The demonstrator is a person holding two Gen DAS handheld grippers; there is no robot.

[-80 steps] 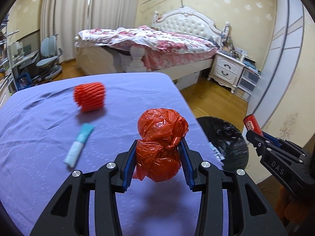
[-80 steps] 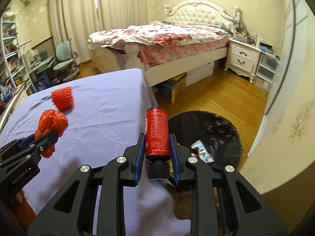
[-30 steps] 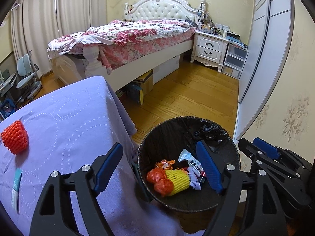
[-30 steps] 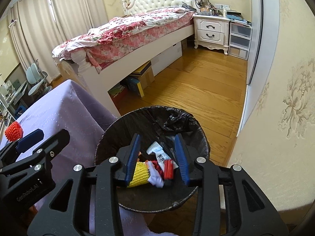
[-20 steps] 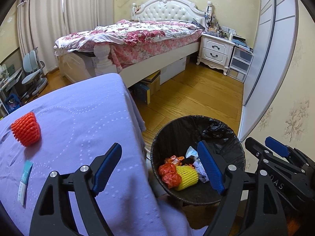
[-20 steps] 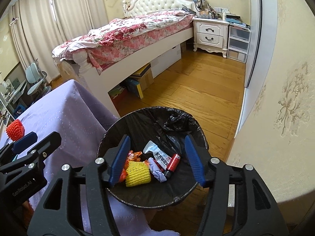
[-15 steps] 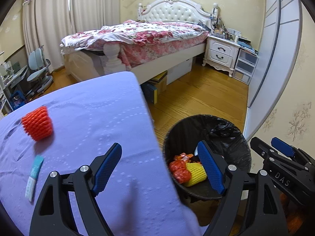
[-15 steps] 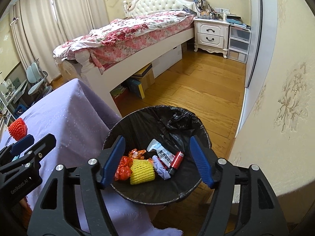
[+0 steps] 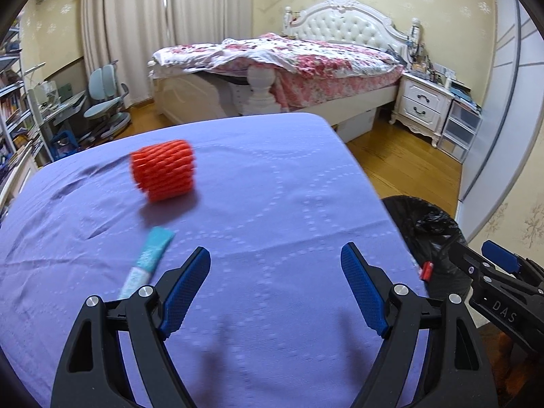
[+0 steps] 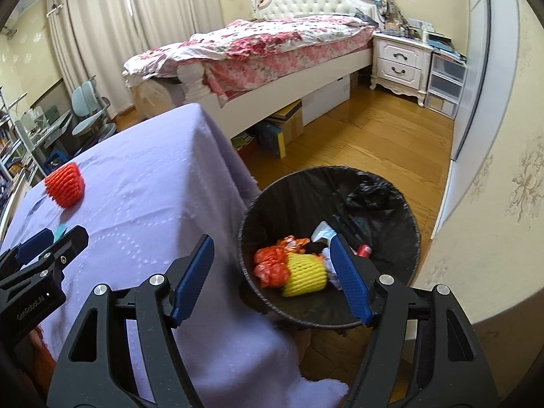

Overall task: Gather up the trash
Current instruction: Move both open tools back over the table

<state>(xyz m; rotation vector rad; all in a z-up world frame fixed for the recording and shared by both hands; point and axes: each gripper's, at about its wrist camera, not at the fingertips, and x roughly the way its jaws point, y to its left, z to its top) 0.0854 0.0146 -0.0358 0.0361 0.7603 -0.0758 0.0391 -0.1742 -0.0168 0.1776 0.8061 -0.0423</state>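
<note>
— Both of your hands have swung back from the bin toward the table since the earlier frames, and both came away empty. Your left gripper (image 9: pixel 275 284) hangs over the purple cloth, jaws wide apart with nothing between them. Your right gripper (image 10: pixel 272 277) has just been opening; the red can (image 10: pixel 363 249) it carried now lies in the trash bin (image 10: pixel 404 265), and nothing sits between its pads.

— How much is done, then?

— A good part, by my reading. You've got the red plastic bag (image 10: pixel 271 267), a yellow foam net (image 10: pixel 305 274) and some wrappers in the bin already. Two pieces are left on the table (image 9: pixel 272 187): the orange foam net (image 9: pixel 162 170) farther back, and the teal wrapper (image 9: pixel 148 258) just beside your left gripper.

— Anything in your way?

— Nothing lies between your left gripper and either piece. The bin stands on the floor just off the table's corner, near the bed (image 10: pixel 258 47).
</note>
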